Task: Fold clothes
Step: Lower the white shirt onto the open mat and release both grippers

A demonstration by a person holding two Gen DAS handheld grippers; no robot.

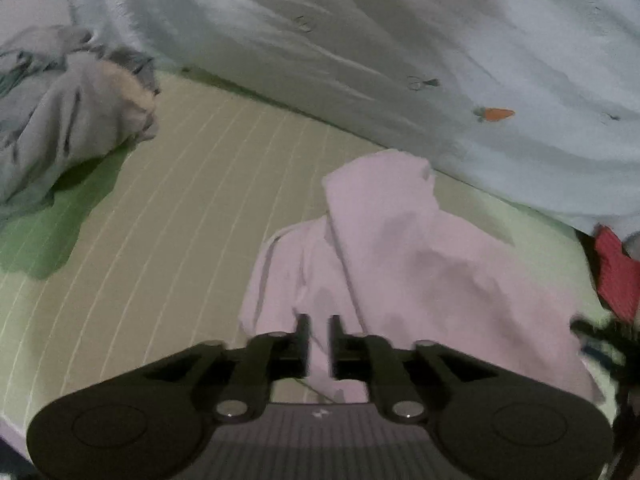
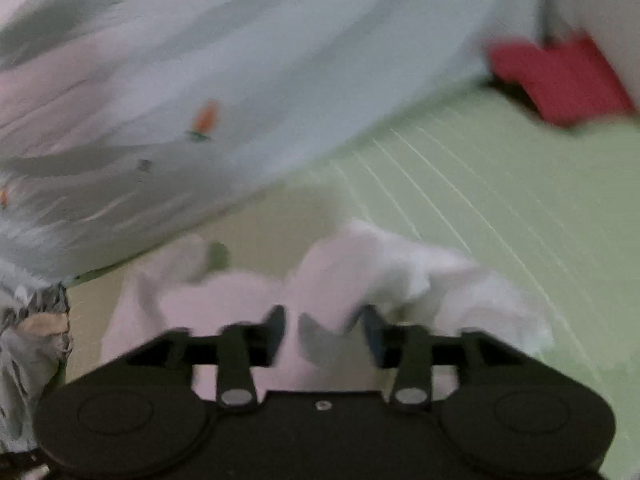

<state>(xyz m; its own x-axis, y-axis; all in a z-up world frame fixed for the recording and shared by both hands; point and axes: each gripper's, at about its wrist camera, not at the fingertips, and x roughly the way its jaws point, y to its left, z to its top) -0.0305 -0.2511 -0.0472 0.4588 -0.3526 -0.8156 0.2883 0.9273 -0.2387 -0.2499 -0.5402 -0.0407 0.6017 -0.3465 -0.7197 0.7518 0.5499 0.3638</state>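
A crumpled pale pink garment [image 1: 420,264] lies on the green sheet [image 1: 180,220] with thin white lines. My left gripper [image 1: 319,336] hovers over its near left edge. Its jaws stand a narrow gap apart, and pink cloth shows through the gap without being pinched. In the right wrist view the same garment [image 2: 400,272] looks whitish and bunched up. My right gripper [image 2: 324,320] is open wide just above it, and a raised fold of the cloth sits loosely between the fingers.
A light blue blanket [image 1: 360,40] with small carrot prints runs along the far side [image 2: 240,60]. A heap of grey clothes [image 1: 60,120] lies at the left [image 2: 28,340]. A red cloth [image 1: 616,276] sits at the right [image 2: 560,76]. The right wrist view is blurred.
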